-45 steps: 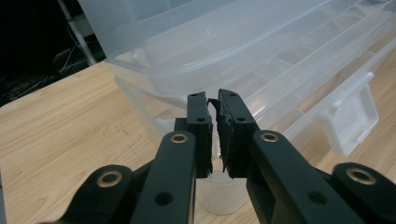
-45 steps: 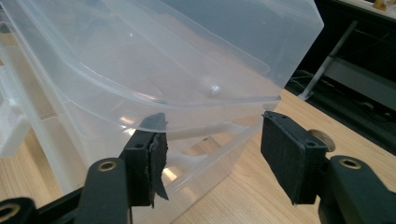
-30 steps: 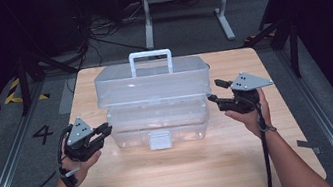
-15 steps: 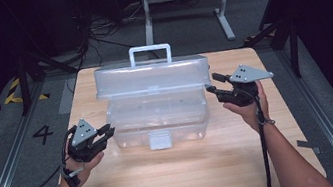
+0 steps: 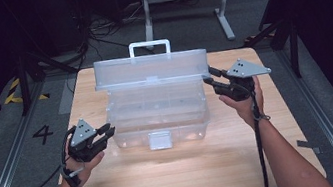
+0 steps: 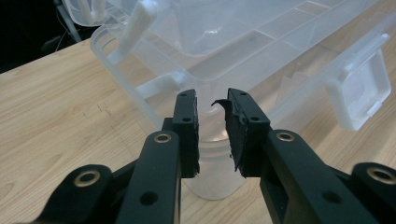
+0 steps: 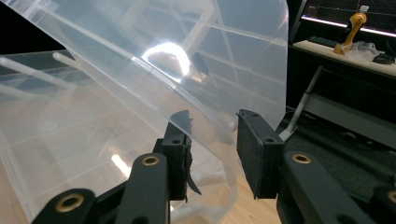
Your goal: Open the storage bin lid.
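Clear plastic storage box (image 5: pixel 157 110) sits mid-desk, slightly toward the far edge of the wooden desk (image 5: pixel 192 170); the box's lid (image 5: pixel 150 69) is raised partway, hinged along the far side, white handle (image 5: pixel 149 48) sticking up at the back. White latch (image 5: pixel 160 140) hangs on the box's near wall, facing the desk's near edge. Left gripper (image 5: pixel 106 132) is at the box's near-left corner, held by the left hand (image 5: pixel 81 157); in the left gripper view its jaws are parted with a narrow gap, the box's corner wall just ahead and below the left gripper (image 6: pixel 212 109), no clamp on it that I can see, so released. The box (image 6: pixel 243 51) interior looks bare in that view, latch (image 6: pixel 362 93) off to the right. Right gripper (image 5: pixel 210 77) is at the lid's right end, held by the right hand (image 5: pixel 244 101). In the right gripper view the jaws of the right gripper (image 7: pixel 212 128) straddle the lid (image 7: pixel 163 70) edge, with the clear panel passing between them; gap looks wider than the panel, so contact can't be confirmed, can't tell if it's grasping. Cables trail from both grippers toward the desk's near edge.
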`<state>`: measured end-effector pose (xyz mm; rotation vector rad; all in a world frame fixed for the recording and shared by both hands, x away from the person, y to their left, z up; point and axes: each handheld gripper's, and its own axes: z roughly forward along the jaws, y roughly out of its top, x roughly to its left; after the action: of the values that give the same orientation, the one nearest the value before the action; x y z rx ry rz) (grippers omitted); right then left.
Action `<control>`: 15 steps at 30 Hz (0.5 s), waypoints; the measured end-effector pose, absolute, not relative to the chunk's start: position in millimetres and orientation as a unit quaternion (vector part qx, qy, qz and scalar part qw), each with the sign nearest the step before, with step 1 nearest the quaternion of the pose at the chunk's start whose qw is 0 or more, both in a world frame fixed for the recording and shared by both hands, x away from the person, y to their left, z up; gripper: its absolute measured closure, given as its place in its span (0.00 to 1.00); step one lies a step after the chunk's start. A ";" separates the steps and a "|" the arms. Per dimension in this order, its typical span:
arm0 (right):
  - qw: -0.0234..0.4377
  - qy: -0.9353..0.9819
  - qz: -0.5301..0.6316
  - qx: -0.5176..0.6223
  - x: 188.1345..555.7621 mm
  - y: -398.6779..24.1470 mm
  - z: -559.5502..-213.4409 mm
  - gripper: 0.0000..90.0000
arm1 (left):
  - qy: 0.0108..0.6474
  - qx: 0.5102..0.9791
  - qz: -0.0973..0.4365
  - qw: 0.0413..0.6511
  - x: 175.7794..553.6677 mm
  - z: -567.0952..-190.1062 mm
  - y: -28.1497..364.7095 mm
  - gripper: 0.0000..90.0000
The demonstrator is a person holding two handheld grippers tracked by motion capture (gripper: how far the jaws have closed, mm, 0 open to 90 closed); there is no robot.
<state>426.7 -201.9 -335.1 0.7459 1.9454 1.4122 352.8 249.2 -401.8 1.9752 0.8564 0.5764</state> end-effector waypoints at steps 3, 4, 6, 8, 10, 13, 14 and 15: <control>0.310 0.728 0.538 0.289 430.3 -201.5 -332.8 0.74 | 0.344 0.796 0.233 0.441 353.1 -402.3 248.7 0.83; 0.311 0.726 0.541 0.290 431.3 -201.0 -332.0 0.74 | 0.343 0.796 0.233 0.442 353.2 -402.4 248.7 0.83; 0.317 0.722 0.541 0.292 433.0 -200.0 -331.1 0.75 | 0.344 0.794 0.232 0.444 353.3 -402.9 248.9 0.83; 0.319 0.716 0.544 0.298 435.1 -199.0 -329.6 0.76 | 0.343 0.794 0.231 0.446 353.7 -403.3 249.4 0.82; 0.324 0.713 0.543 0.302 436.5 -197.9 -328.4 0.77 | 0.344 0.793 0.230 0.447 354.1 -403.5 249.8 0.82; 0.334 0.709 0.541 0.306 439.0 -196.0 -326.4 0.78 | 0.342 0.794 0.230 0.448 354.7 -403.7 250.0 0.82; 0.335 0.708 0.540 0.307 439.8 -195.6 -325.7 0.78 | 0.341 0.794 0.230 0.448 354.8 -403.8 250.2 0.82; 0.339 0.707 0.539 0.308 440.8 -195.1 -324.9 0.79 | 0.340 0.794 0.229 0.449 355.0 -403.9 250.5 0.82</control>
<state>440.8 -195.1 -324.9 0.8023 1.8419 1.4032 355.0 250.5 -403.9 1.9643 0.8418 0.5666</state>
